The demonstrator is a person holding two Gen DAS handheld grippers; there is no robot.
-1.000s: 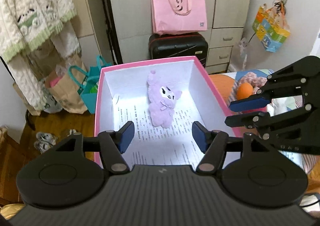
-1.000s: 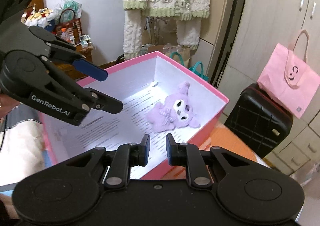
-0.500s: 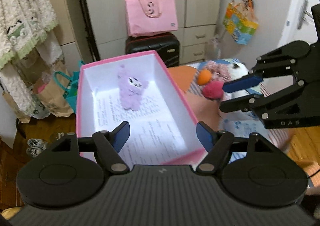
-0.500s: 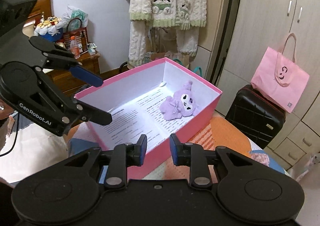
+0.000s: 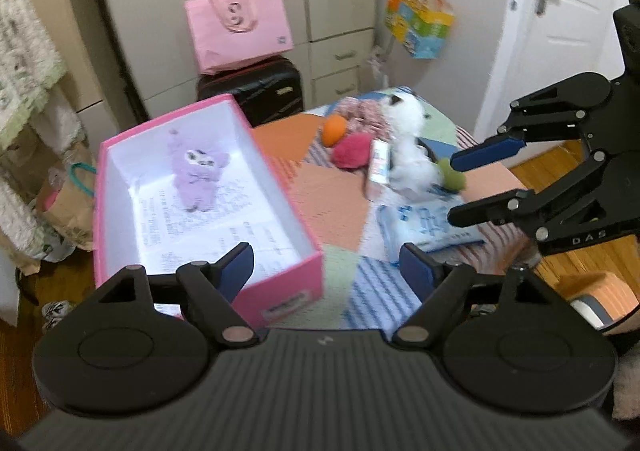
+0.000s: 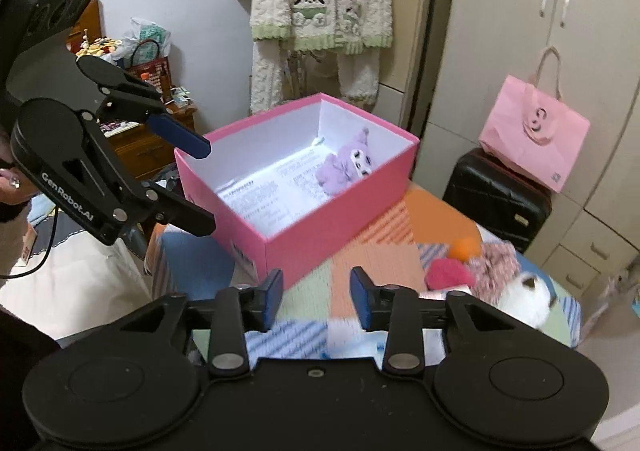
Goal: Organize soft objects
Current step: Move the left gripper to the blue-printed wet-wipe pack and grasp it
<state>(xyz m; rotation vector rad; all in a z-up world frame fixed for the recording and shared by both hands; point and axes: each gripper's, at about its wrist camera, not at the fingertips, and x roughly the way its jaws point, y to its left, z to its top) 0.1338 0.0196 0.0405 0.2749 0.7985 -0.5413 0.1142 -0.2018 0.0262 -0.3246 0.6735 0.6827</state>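
My left hand-held gripper (image 5: 326, 265) has its jaws spread wide with nothing between them; they have just been opening further. It hangs over the near corner of the pink box (image 5: 280, 283). My right hand-held gripper (image 6: 316, 297) has also just been opening, its jaws now partly apart and empty, above the patchwork cover (image 6: 360, 251) of the surface the box rests on; I cannot tell whether that surface is a table or a bed. Inside the box, a purple plush toy (image 5: 196, 179) lies on the printed paper lining (image 5: 224, 227) toward the far end. Beside the box, on the cover, I see an orange ball (image 5: 334, 129), a pink fluffy ball (image 5: 352, 151), a white plush animal (image 5: 408, 155), a green fuzzy item (image 5: 454, 177) touching it, and a blue-and-white soft pack (image 5: 424, 225). Beyond the cover, a pink tote bag (image 5: 238, 27) sits on a black suitcase (image 5: 260, 91).
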